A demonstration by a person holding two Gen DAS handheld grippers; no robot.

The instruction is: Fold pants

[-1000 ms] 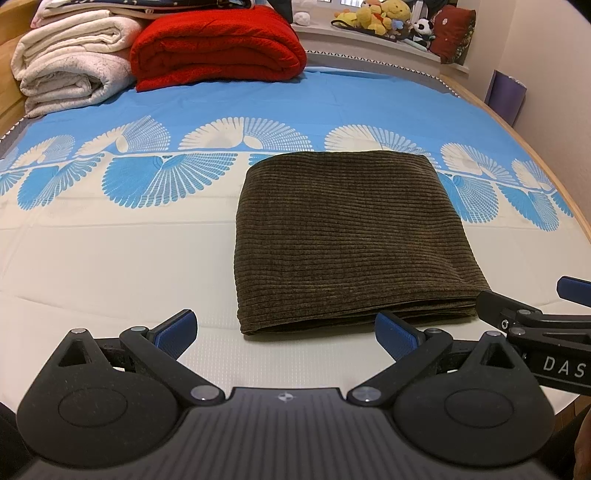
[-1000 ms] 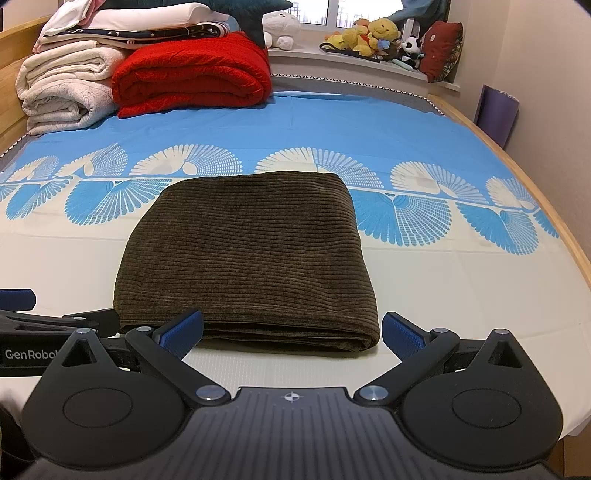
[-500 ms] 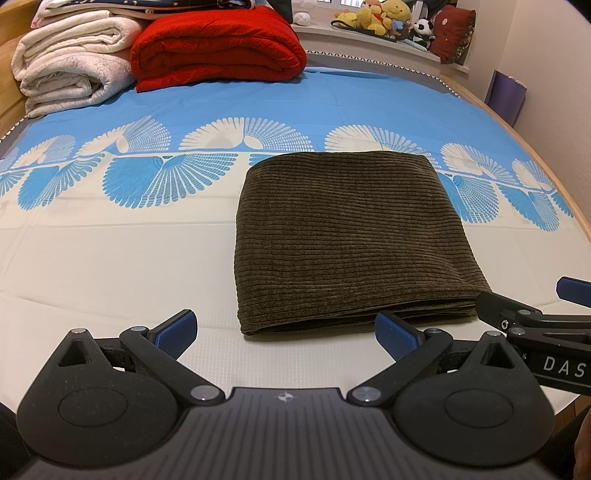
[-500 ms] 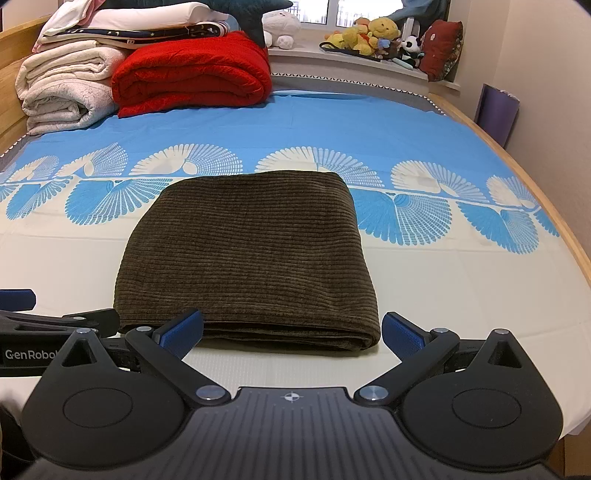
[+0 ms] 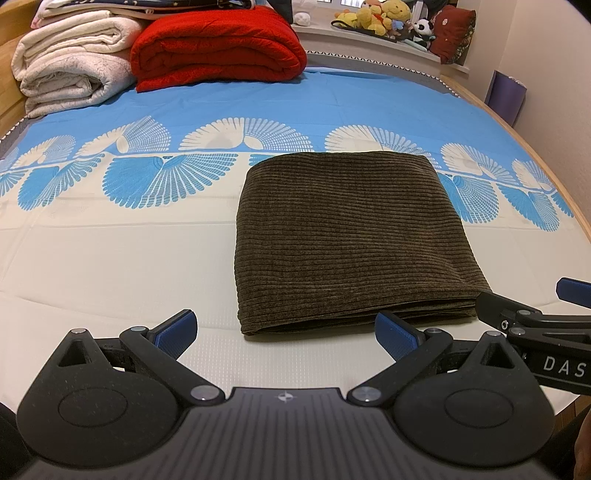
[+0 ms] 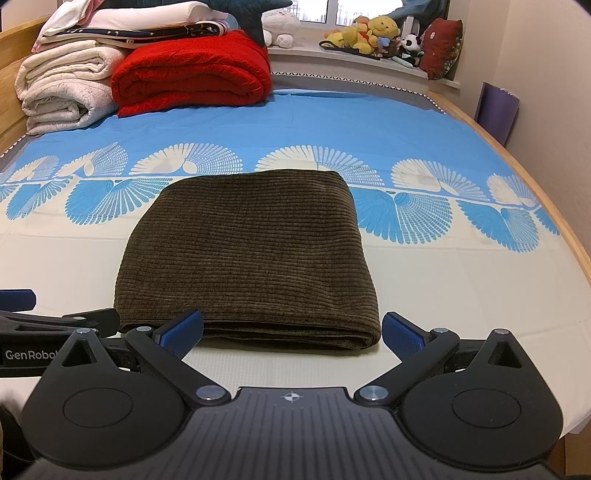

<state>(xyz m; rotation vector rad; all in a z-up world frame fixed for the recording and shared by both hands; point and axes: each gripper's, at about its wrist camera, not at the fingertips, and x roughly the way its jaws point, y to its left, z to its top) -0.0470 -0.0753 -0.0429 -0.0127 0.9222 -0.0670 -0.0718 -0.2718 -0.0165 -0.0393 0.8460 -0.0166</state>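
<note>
Your right view alone shows the window [image 6: 325, 9]; one folded pants [image 5: 351, 236] — your left gripper [image 5: 284, 332] and right gripper [image 6: 291, 330] gape wide, empty.

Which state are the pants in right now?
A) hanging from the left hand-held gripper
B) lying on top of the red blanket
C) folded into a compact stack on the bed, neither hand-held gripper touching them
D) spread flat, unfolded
C: the brown corduroy pants lie as a layered rectangle on the bed sheet, with the right hand-held gripper and the left hand-held gripper both open and short of the near edge.
</note>
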